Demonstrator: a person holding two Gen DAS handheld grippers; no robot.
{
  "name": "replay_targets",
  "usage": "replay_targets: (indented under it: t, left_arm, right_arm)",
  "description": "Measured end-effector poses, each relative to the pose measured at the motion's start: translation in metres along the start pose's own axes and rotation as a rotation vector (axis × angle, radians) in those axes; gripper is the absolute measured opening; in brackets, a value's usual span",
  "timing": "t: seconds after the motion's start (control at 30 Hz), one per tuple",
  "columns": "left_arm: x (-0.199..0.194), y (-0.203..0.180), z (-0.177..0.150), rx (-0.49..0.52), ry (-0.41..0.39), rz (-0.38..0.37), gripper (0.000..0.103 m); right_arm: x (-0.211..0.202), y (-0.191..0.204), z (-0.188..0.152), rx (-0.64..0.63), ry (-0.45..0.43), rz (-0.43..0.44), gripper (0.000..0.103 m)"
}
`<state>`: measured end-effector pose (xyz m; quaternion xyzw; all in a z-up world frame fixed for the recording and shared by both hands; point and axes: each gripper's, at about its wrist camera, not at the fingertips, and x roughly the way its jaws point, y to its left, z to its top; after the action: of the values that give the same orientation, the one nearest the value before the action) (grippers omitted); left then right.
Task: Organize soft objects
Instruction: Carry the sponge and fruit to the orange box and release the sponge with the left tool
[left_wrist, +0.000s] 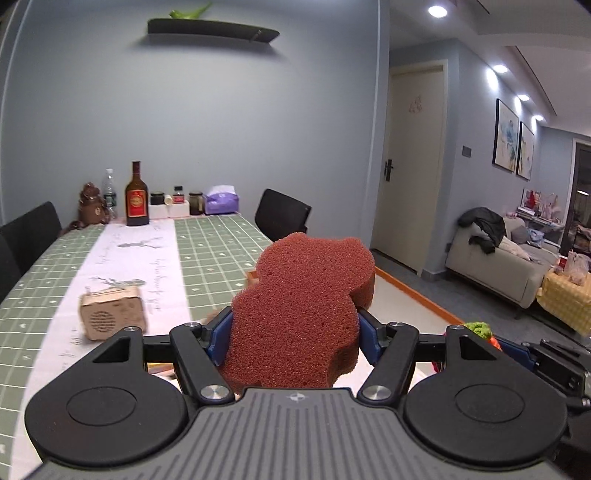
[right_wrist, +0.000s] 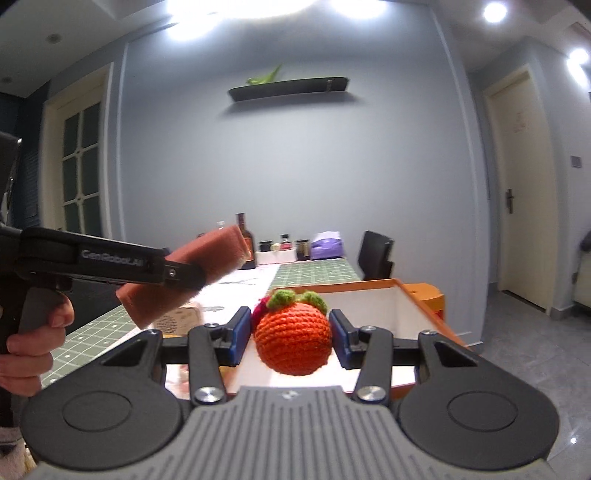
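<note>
A red-brown sponge (left_wrist: 303, 310) with a wavy outline is clamped between the blue pads of my left gripper (left_wrist: 294, 334), held above the table. The right wrist view shows that same sponge (right_wrist: 192, 277) at the left, gripped by the black left gripper in a hand (right_wrist: 33, 350). My right gripper (right_wrist: 291, 334) is shut on an orange crocheted ball (right_wrist: 291, 338) with green leaves, held over an orange box with a white inside (right_wrist: 399, 306). A dark pink knitted thing (right_wrist: 260, 308) peeks out behind the ball. The ball's green top (left_wrist: 478, 328) shows at the right of the left wrist view.
The long table has a green checked cloth (left_wrist: 218, 243) and a white runner. A small cardboard speaker box (left_wrist: 110, 317) lies on the runner. Bottles, jars and a purple tissue pack (left_wrist: 221, 199) stand at the far end. Black chairs (left_wrist: 282, 214) flank the table; a sofa (left_wrist: 495, 266) stands at the right.
</note>
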<state>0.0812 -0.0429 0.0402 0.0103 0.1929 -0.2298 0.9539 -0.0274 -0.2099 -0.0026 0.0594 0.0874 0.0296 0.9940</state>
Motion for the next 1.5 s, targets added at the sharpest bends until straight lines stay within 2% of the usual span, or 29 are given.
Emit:
replay_targets:
  t: [0.13, 0.27, 0.37, 0.47, 0.53, 0.83, 1.03, 1.2, 1.3, 1.4, 1.5]
  left_arm:
    - [0.025, -0.026, -0.001, -0.016, 0.043, -0.008, 0.077]
    - [0.047, -0.049, -0.005, -0.048, 0.096, 0.045, 0.077]
    - [0.063, -0.055, -0.009, -0.063, 0.146, 0.077, 0.077]
    - [0.076, -0.058, -0.012, -0.073, 0.185, 0.107, 0.077]
    - [0.081, -0.058, -0.014, -0.094, 0.202, 0.132, 0.077]
    - [0.095, -0.07, -0.019, -0.099, 0.234, 0.21, 0.079]
    - [0.096, -0.074, -0.024, -0.092, 0.223, 0.228, 0.09]
    - [0.094, -0.077, -0.026, -0.064, 0.237, 0.217, 0.092]
    - [0.091, -0.073, -0.023, -0.078, 0.252, 0.181, 0.092]
    - [0.085, -0.062, -0.018, -0.074, 0.303, 0.091, 0.091]
    - [0.072, -0.048, -0.015, -0.093, 0.293, 0.019, 0.091]
  right_arm:
    - [0.002, -0.017, 0.0, 0.026, -0.013, -0.056, 0.046]
    - [0.007, -0.039, 0.005, 0.041, -0.008, -0.097, 0.046]
    - [0.023, -0.056, 0.011, 0.048, 0.033, -0.117, 0.046]
    - [0.036, -0.074, 0.012, 0.092, 0.039, -0.076, 0.046]
    - [0.045, -0.083, 0.014, 0.115, 0.072, -0.035, 0.046]
    - [0.068, -0.088, 0.011, 0.089, 0.129, -0.035, 0.046]
    - [0.071, -0.088, 0.013, 0.084, 0.139, -0.035, 0.046]
    - [0.07, -0.085, 0.013, 0.063, 0.152, -0.041, 0.046]
    - [0.071, -0.085, 0.016, 0.053, 0.162, -0.044, 0.046]
    - [0.072, -0.084, 0.019, 0.044, 0.177, -0.049, 0.046]
    - [0.075, -0.083, 0.021, 0.036, 0.196, -0.044, 0.046]
